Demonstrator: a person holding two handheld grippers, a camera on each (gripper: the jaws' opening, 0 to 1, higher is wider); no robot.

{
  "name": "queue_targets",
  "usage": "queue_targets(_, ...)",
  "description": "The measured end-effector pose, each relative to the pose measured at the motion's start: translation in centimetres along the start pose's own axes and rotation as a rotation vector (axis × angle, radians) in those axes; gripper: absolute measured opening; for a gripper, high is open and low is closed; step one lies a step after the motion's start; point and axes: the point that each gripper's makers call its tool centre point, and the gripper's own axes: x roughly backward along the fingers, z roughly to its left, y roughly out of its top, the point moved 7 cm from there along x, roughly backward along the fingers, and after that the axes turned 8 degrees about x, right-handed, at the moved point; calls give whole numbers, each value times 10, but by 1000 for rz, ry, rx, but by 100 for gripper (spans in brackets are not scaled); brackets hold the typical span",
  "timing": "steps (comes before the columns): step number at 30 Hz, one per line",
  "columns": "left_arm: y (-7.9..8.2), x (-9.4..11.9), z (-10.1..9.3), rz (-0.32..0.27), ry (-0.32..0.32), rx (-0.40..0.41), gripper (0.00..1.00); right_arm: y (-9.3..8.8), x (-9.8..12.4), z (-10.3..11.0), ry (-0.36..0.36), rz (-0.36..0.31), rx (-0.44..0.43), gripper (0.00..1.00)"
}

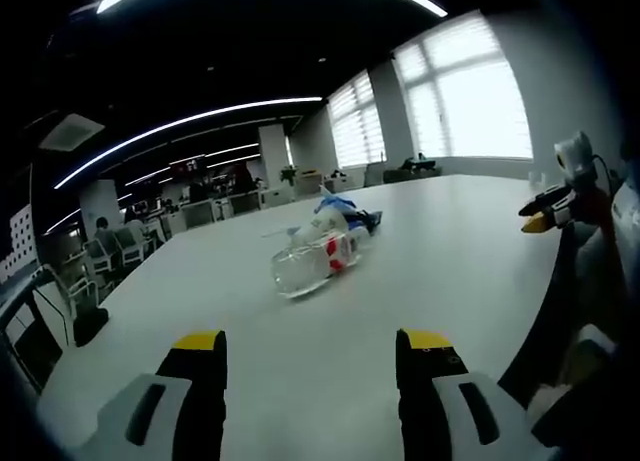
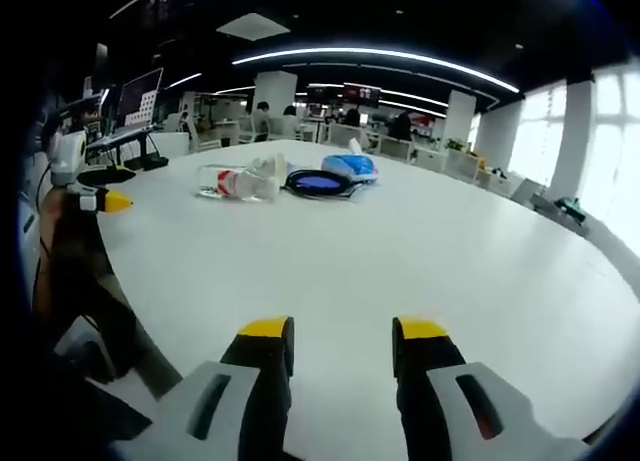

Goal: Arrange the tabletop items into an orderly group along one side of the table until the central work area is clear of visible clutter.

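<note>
1. In the left gripper view, the left gripper (image 1: 310,366) is being held low over the bare white table (image 1: 450,241), its jaws spread wide with nothing between them; it is judged to be lined up for an approach.
2. The clutter is being seen well ahead: a clear bottle (image 1: 312,261) lying on its side with a red-and-white label, and blue items (image 1: 345,216) just behind it, touching or nearly so.
3. The right gripper (image 1: 545,213) is being seen at the right edge, near the table's side.
4. In the right gripper view, the right gripper (image 2: 340,346) is being held apart-jawed and empty, well short of the items.
5. The bottle (image 2: 232,182), a dark ring-like thing (image 2: 318,183) and a blue pouch (image 2: 350,166) are being shown clustered far across the table (image 2: 420,251); what the ring is cannot be told.
6. The left gripper (image 2: 105,201) is being seen at the left edge.
</note>
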Motion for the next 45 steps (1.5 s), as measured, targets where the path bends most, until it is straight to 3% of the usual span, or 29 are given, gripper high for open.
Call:
queue_targets(17, -2, -6, -4, 26, -2, -8, 68, -2, -1, -2, -6, 10, -12, 38)
queue_targets(45, 24, -28, -17, -5, -54, -72, 68, -1, -5, 0, 12, 19, 10, 37)
